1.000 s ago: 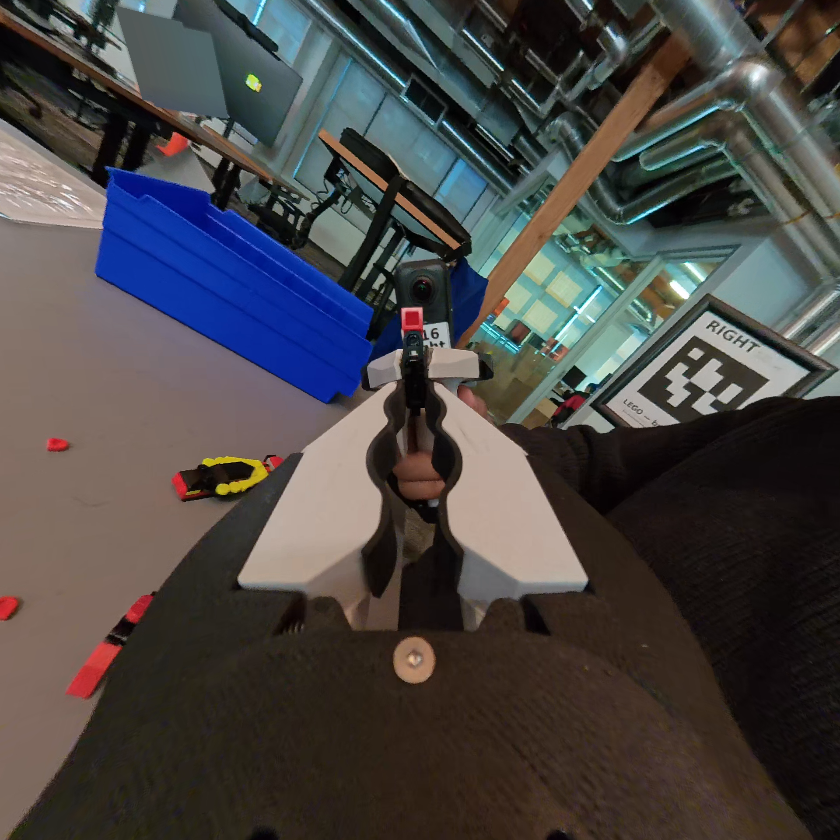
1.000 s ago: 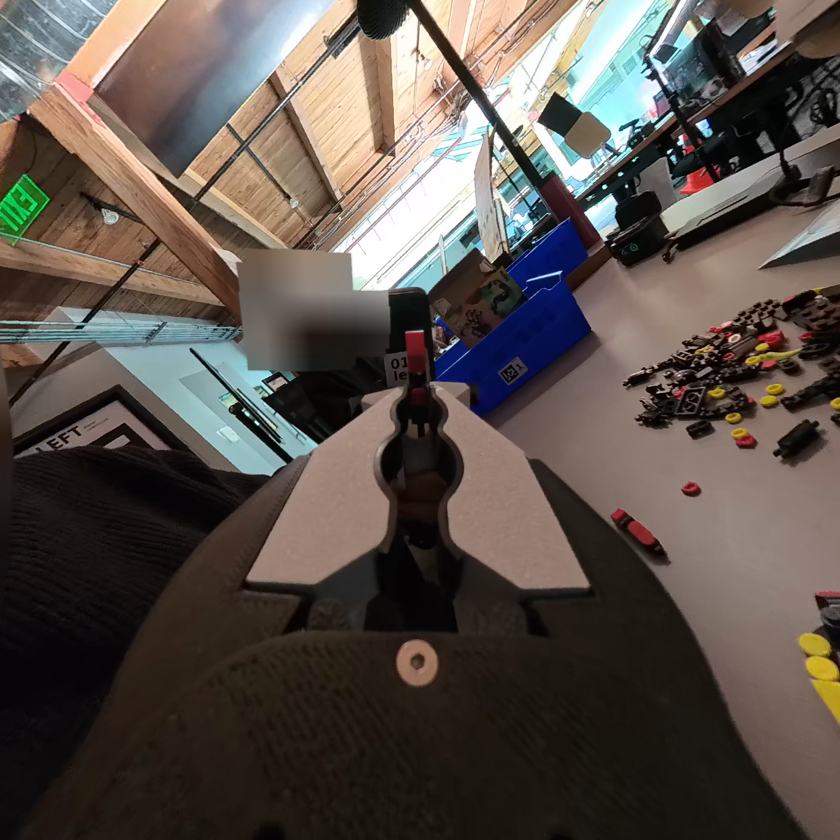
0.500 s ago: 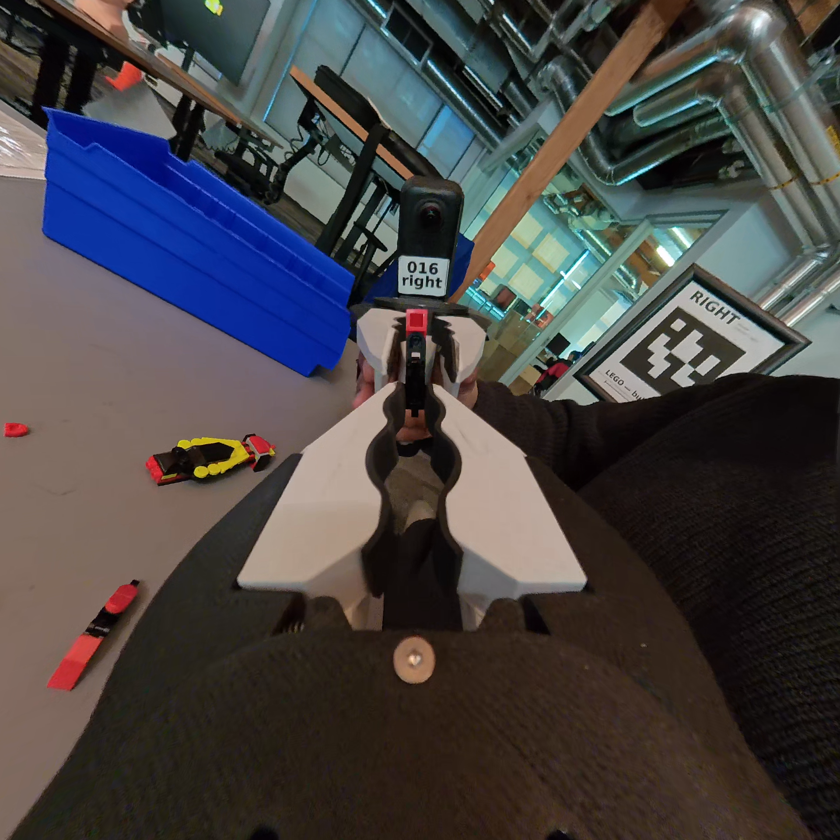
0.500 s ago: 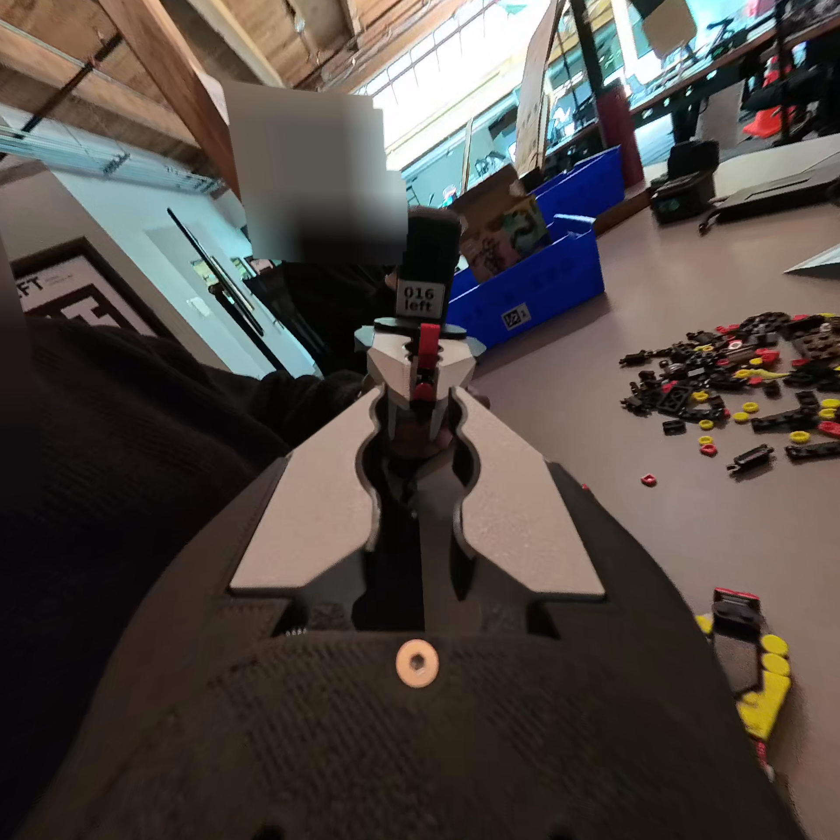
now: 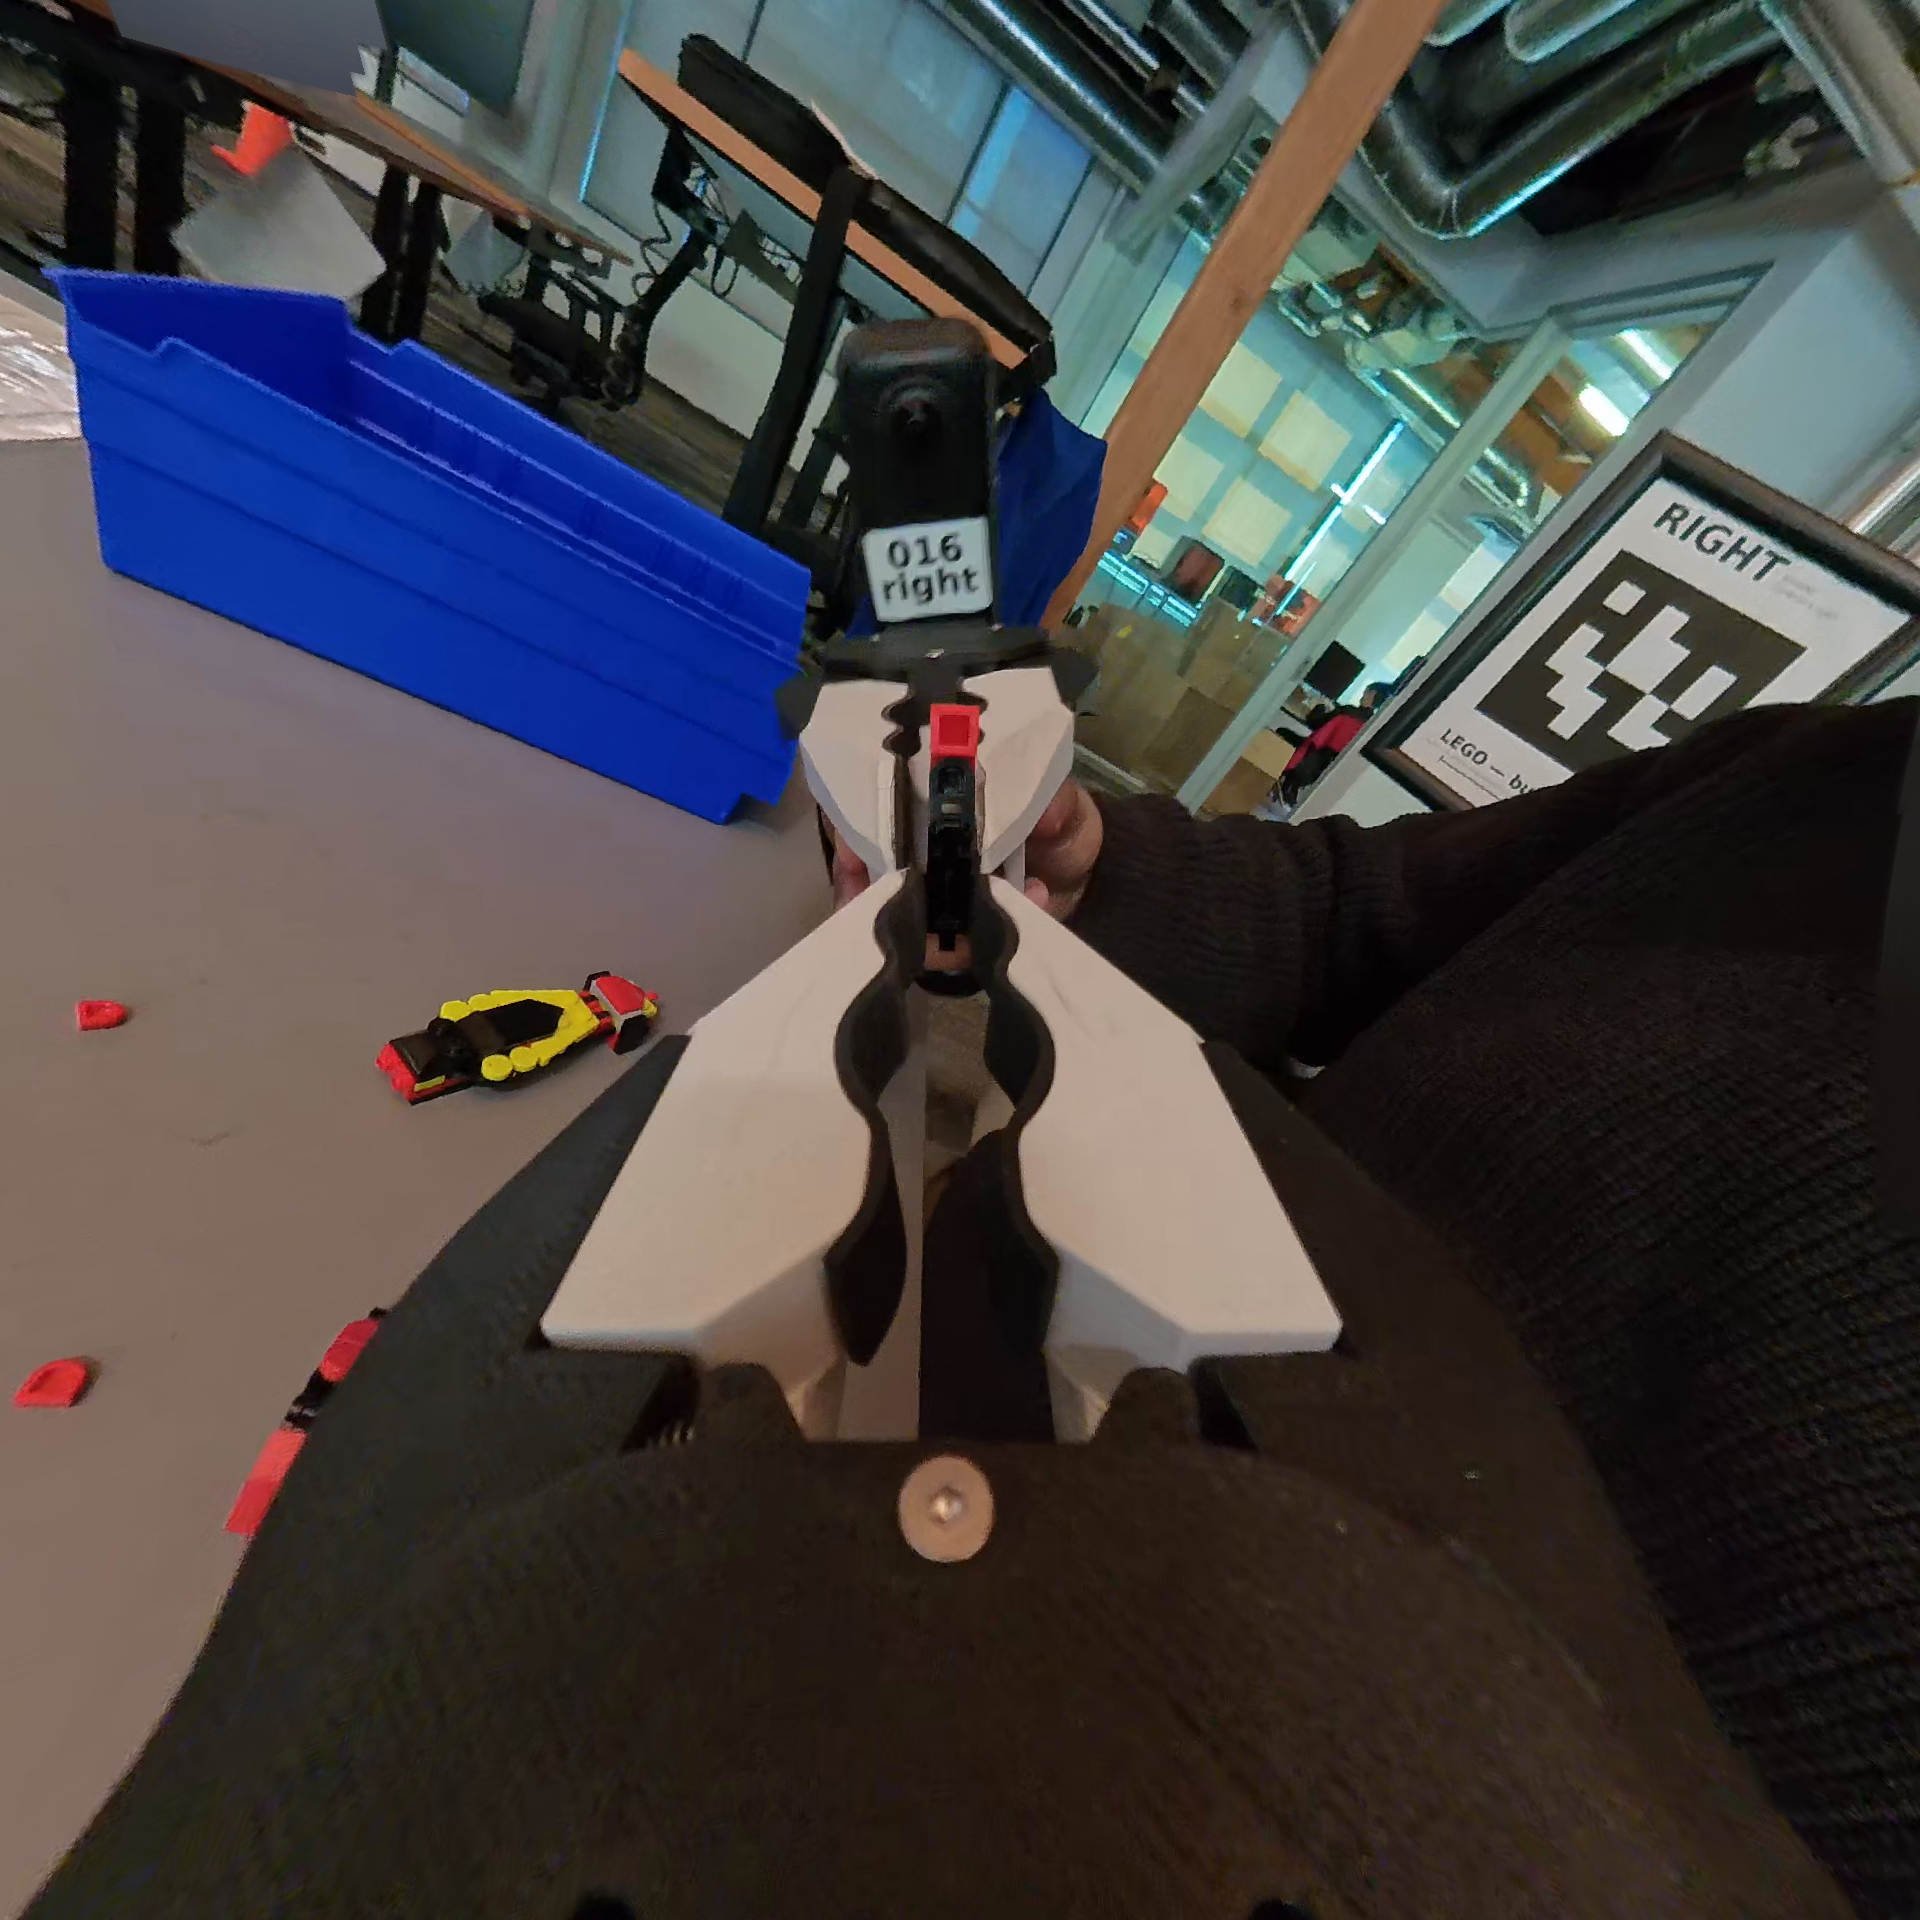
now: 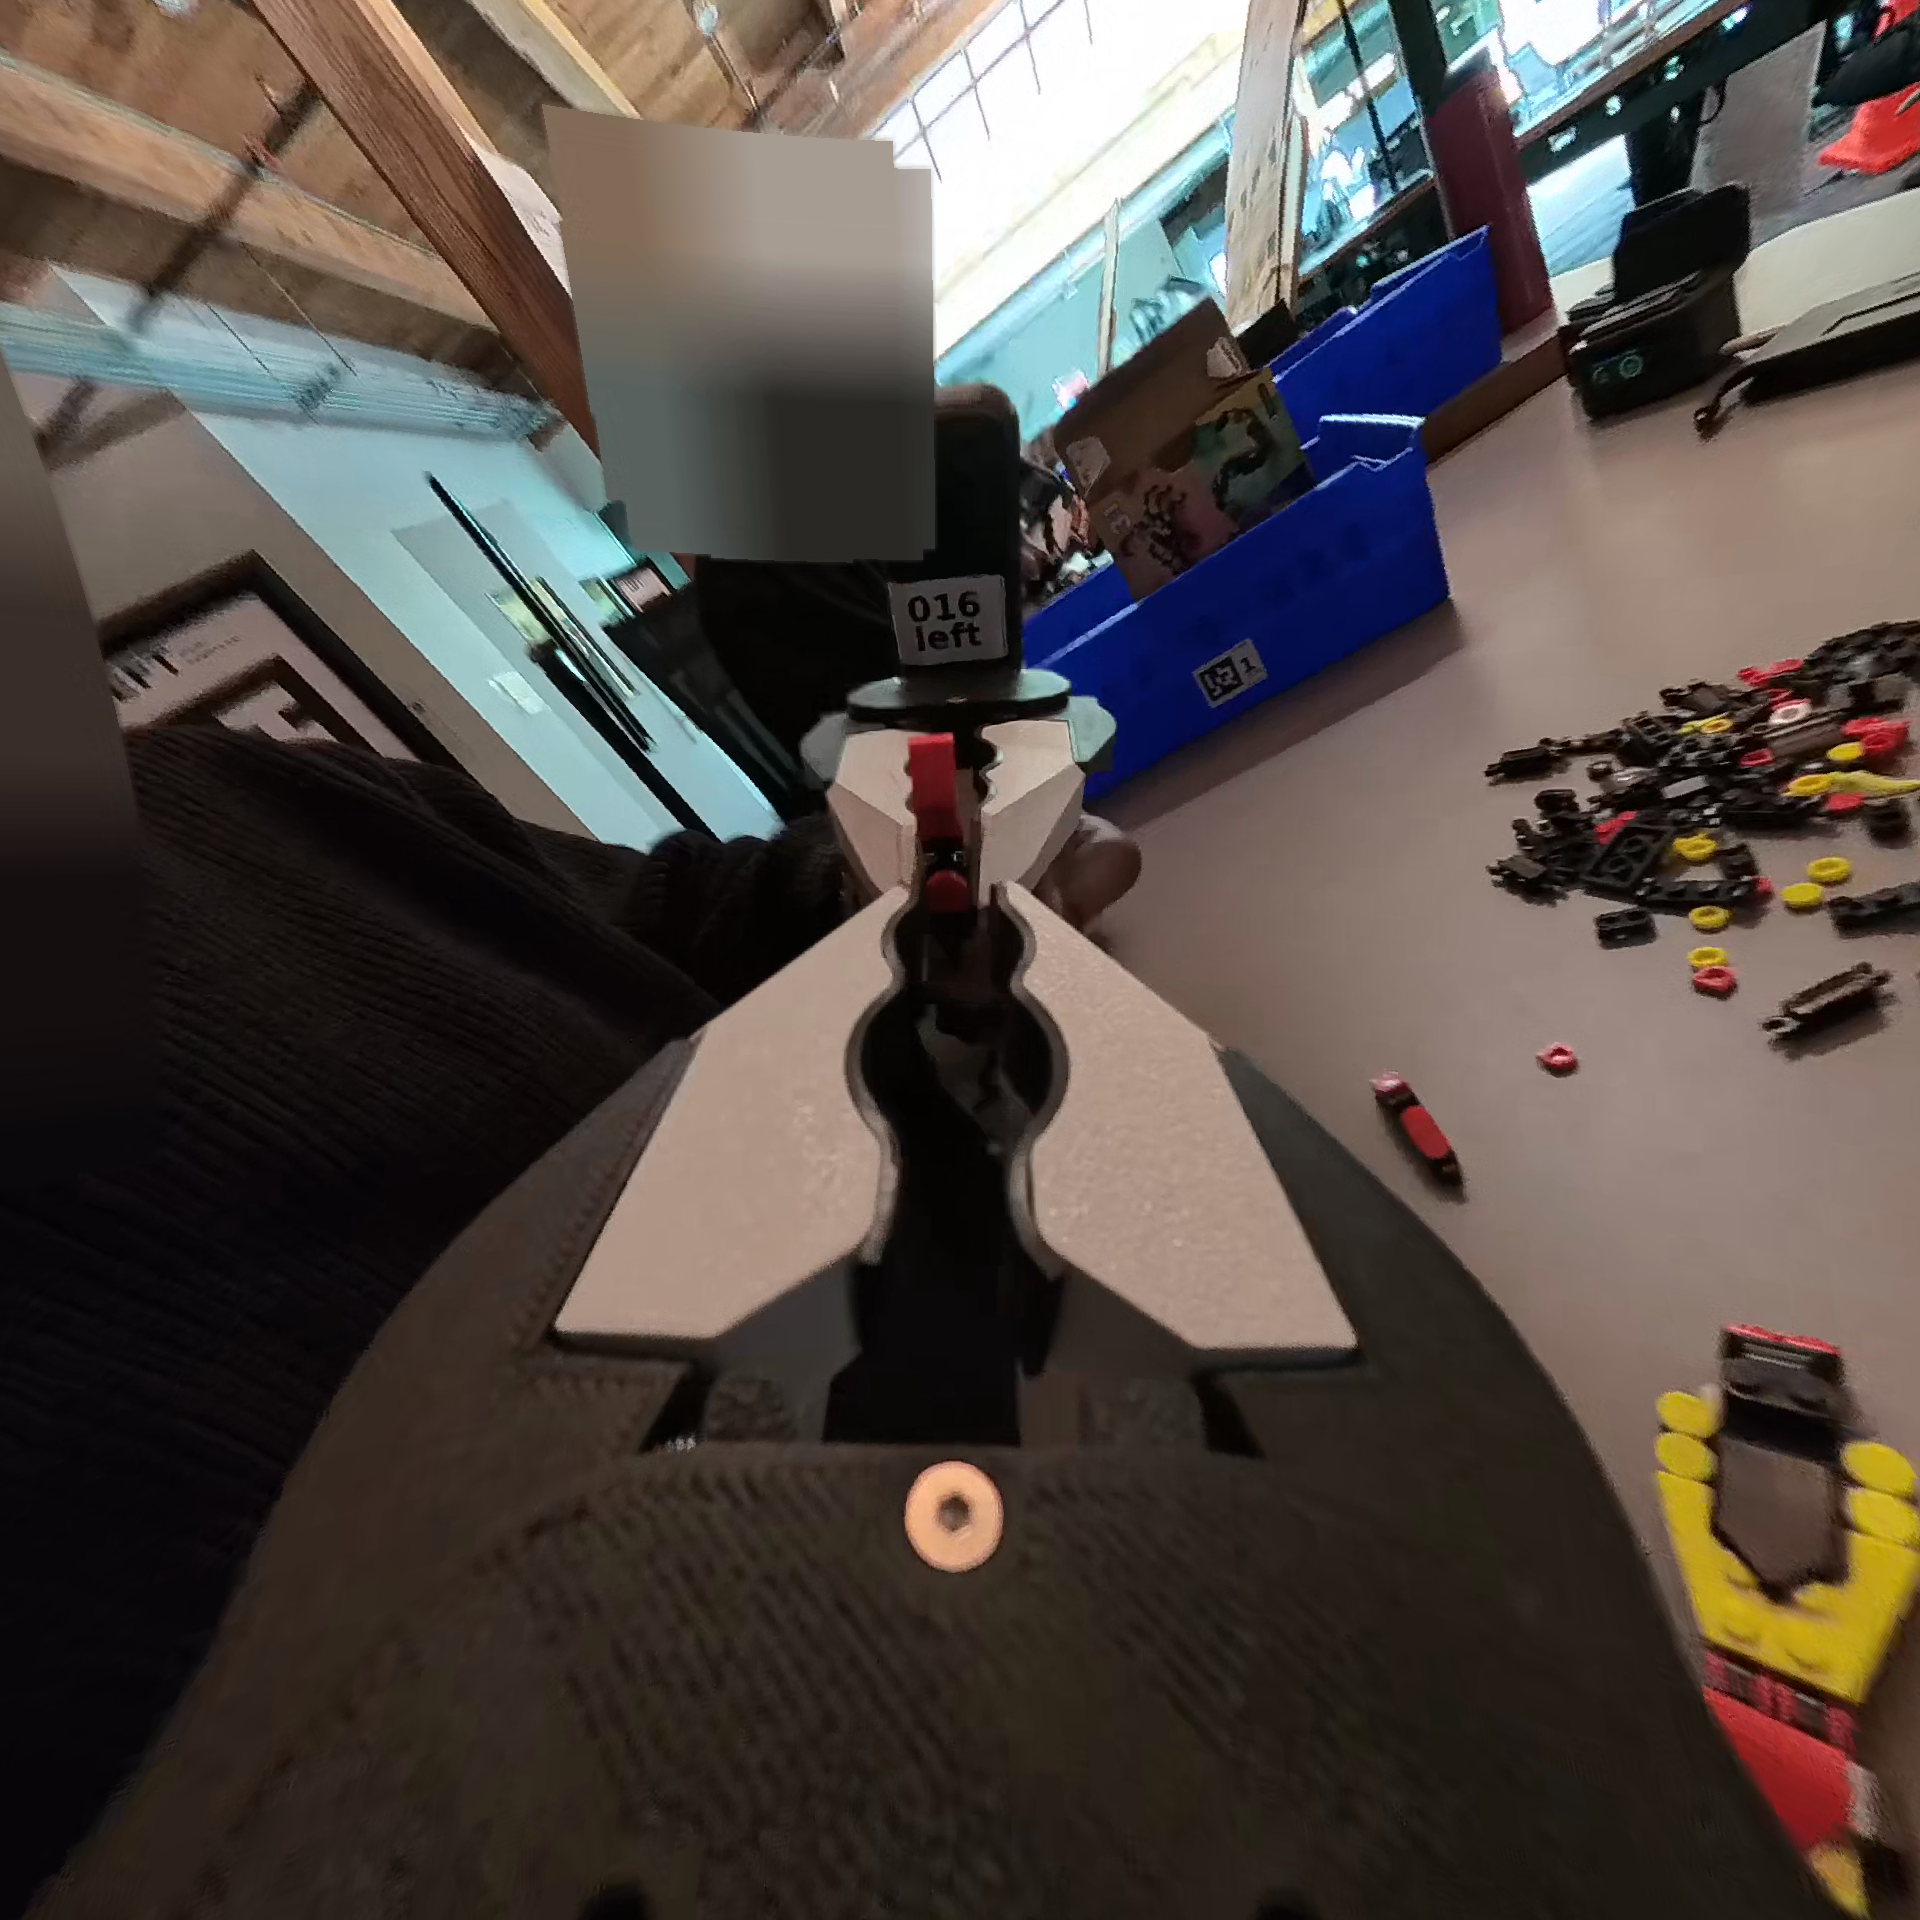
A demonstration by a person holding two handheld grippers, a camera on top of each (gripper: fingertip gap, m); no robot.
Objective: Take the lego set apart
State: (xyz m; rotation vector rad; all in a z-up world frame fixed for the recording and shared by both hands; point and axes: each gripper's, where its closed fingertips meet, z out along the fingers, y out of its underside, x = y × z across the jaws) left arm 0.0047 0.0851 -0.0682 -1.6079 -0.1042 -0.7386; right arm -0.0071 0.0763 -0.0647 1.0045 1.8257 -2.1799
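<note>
A small red and black lego piece (image 5: 953,821) is held in the air between my two grippers, which face each other tip to tip. My left gripper (image 5: 948,902) is shut on its near black end. My right gripper (image 5: 940,774) grips the far red end. In the right wrist view my right gripper (image 6: 945,914) is shut on the same piece (image 6: 935,831), and the left gripper (image 6: 951,800) faces it. A yellow, black and red lego car section (image 5: 514,1039) lies on the grey table (image 5: 260,831); it also shows in the right wrist view (image 6: 1787,1538).
A blue bin (image 5: 416,551) stands at the back of the table. Another blue bin (image 6: 1268,623) holds a box. A pile of loose black, yellow and red pieces (image 6: 1714,821) lies right. Small red pieces (image 5: 101,1013) (image 5: 52,1382) and a red-black piece (image 6: 1418,1127) lie scattered.
The two grippers have drawn apart from each other with the piece between them. The right gripper's jaws stood wider half a second ago and are now narrower.
</note>
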